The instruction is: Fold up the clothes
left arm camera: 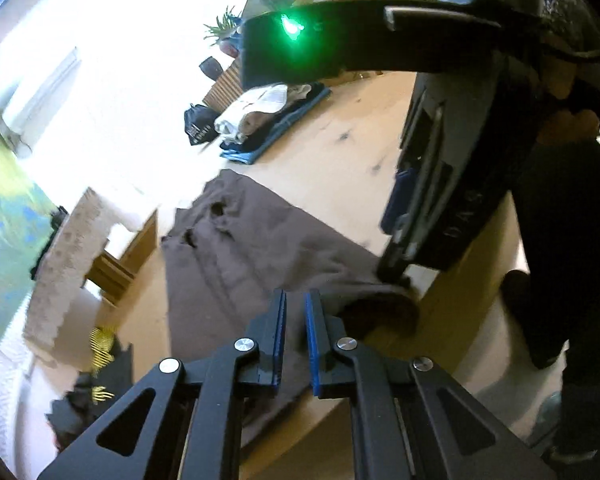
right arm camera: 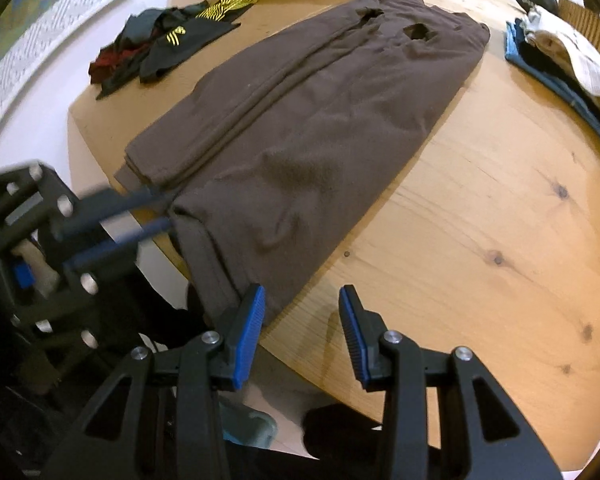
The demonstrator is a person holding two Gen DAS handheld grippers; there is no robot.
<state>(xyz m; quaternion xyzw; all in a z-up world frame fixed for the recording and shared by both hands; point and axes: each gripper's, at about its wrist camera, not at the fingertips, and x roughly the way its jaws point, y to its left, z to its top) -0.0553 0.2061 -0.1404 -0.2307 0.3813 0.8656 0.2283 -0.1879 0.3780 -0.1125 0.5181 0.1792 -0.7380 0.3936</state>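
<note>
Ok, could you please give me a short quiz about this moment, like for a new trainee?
1. True or false: the right gripper is shut on the brown garment.
2. Where do the dark clothes with yellow stripes lie? A: on the table, apart from the brown garment. B: on top of the brown garment. C: between gripper fingers.
3. What material is the table top?

Key: 1 false, its jaws stand wide open. 2 A. 3 wood.
</note>
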